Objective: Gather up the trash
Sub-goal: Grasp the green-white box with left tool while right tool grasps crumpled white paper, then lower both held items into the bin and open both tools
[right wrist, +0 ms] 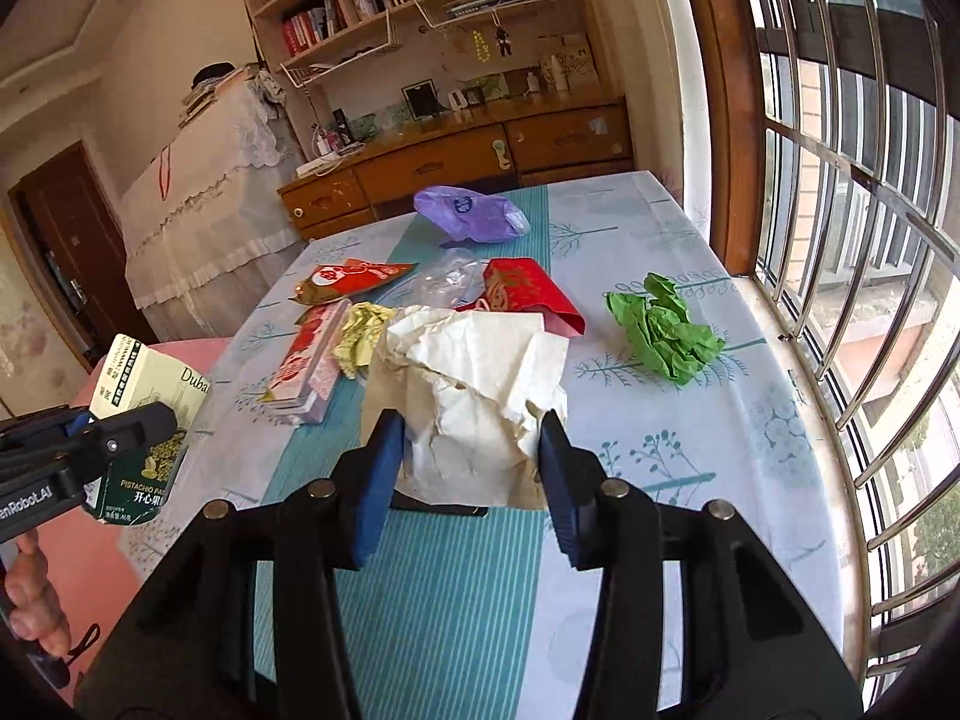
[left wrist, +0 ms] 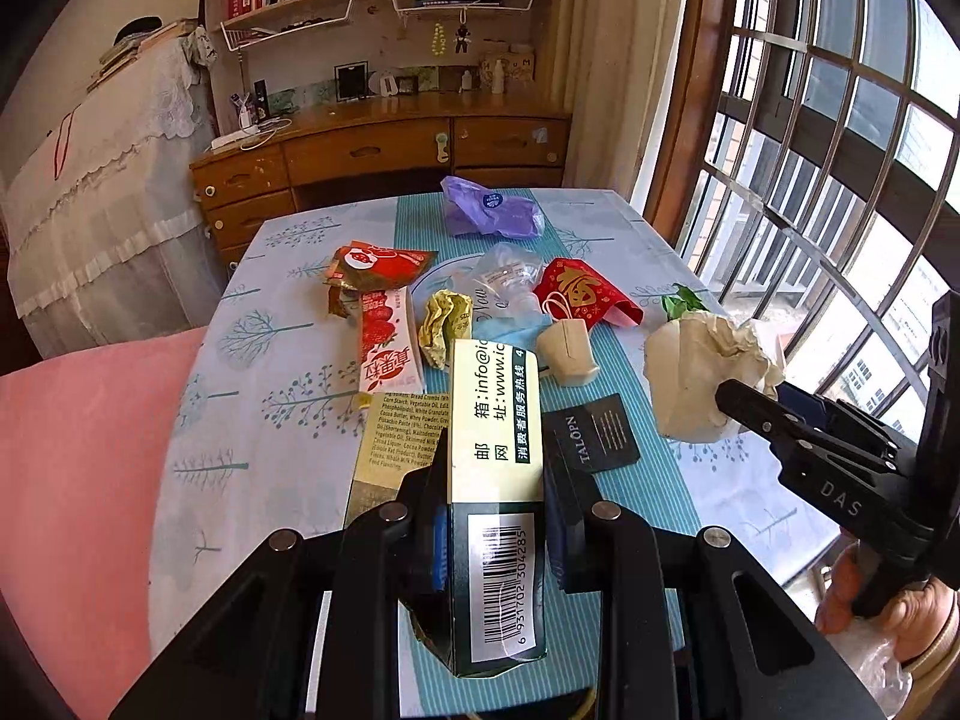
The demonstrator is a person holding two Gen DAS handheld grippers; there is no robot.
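Right, both grippers are loaded at once. Over on the left, the left gripper [left wrist: 495, 516] has its jaws pinched flat against the sides of a pistachio box [left wrist: 495, 480], lifted clear above the near edge of the table [left wrist: 288, 438]. Just past it sit a flat strawberry carton [left wrist: 387, 342], a torn red wrapper [left wrist: 375, 267] and a crumpled yellow wrapper [left wrist: 444, 321], none of them touched. Middle of the table: a black tag [left wrist: 594, 432], a small beige pouch [left wrist: 567, 354], a clear plastic piece [left wrist: 507, 279], a red envelope [left wrist: 585, 291], and a purple bag [left wrist: 489, 213] at the far end. Moving right, the right gripper [right wrist: 465, 468] has its jaws closed around a big crumpled white paper bag [right wrist: 480, 396], held above the cloth. Furthest right, a green paper wad [right wrist: 663, 330] lies alone near the window side. No bin shows anywhere, so I'd call this an early stage: two pieces in hand, most of the litter left to gather
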